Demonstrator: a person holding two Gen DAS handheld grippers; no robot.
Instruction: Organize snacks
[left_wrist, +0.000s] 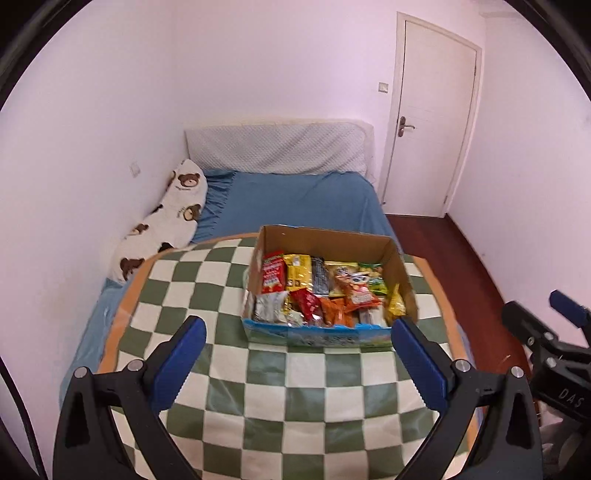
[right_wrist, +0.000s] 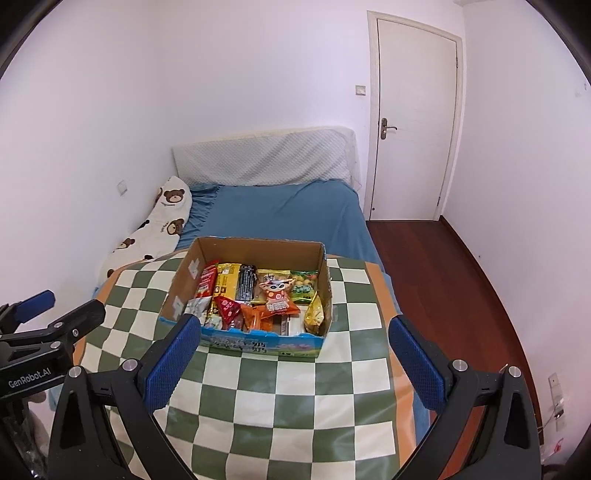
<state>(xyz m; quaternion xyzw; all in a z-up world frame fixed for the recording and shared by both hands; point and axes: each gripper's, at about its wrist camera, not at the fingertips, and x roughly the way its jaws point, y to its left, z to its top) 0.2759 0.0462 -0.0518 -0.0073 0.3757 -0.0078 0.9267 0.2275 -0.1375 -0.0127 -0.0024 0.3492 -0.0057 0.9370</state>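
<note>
Hovering above the round bench with its green-and-white checked cloth, you hold both tools back from the open brown cardboard box with a blue printed front, which sits toward the bench's far edge, just short of the blue-sheeted bed. Your left gripper has its blue-padded jaws spread wide and grips nothing; your right gripper is the same, jaws apart and empty. Both stand clear of the box, with bare cloth between.

Packed inside the box are the snacks: a red packet, a yellow packet and a black bar stand in a row at the back, an orange cartoon pouch lies across the pile in front, and a gold foil bag leans against the right wall.

Risk, as it looks from here, lies in the crowding. Wrappers overlap, so a wide bite may catch two at once, or pinch a slick corner that slips free on the lift. Pushing down into the pile could shove the light box along the cloth toward the bed side. With both tools side by side, reaching in together invites a collision.
</note>
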